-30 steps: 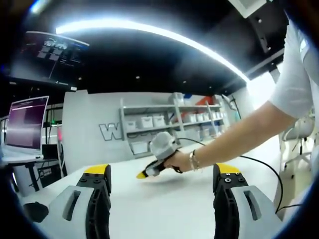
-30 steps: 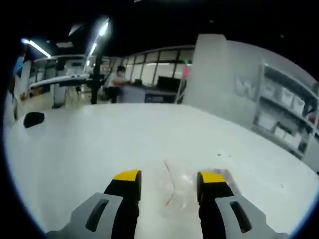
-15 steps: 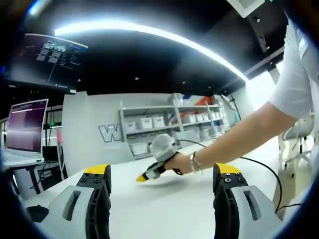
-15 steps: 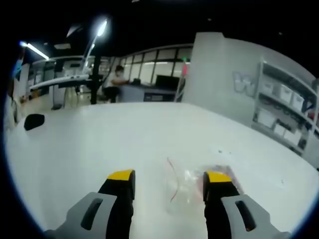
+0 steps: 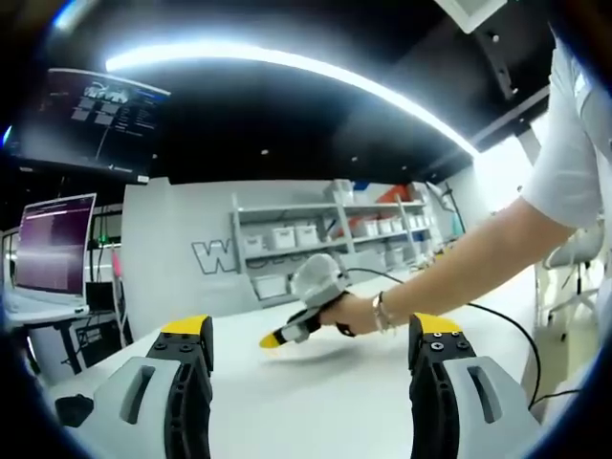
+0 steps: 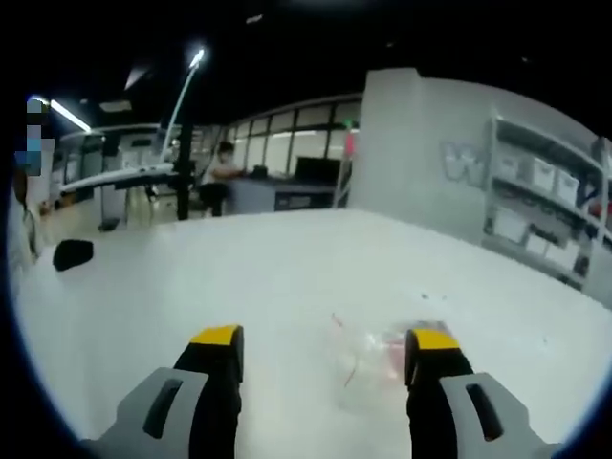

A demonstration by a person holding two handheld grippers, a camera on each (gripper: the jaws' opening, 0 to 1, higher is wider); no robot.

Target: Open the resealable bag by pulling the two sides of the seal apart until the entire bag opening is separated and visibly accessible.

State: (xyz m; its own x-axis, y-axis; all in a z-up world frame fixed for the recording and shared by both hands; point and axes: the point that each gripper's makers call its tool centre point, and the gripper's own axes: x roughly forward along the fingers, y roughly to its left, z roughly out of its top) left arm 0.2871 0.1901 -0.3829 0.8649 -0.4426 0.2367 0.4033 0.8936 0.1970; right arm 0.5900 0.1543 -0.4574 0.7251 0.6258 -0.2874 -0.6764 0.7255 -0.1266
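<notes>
Right gripper view: my right gripper (image 6: 325,346), jaws spread, has the resealable bag (image 6: 378,365) just ahead, lying flat toward the right jaw; left gripper (image 5: 311,344) spread, farther.

The bag (image 6: 378,359) is blurred, and its seal cannot be made out. Its right edge is hidden by a jaw.

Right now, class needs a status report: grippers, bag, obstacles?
Right gripper jaws open, bag flat on table between them. Left gripper open, holding nothing. Nothing blocking.
</notes>
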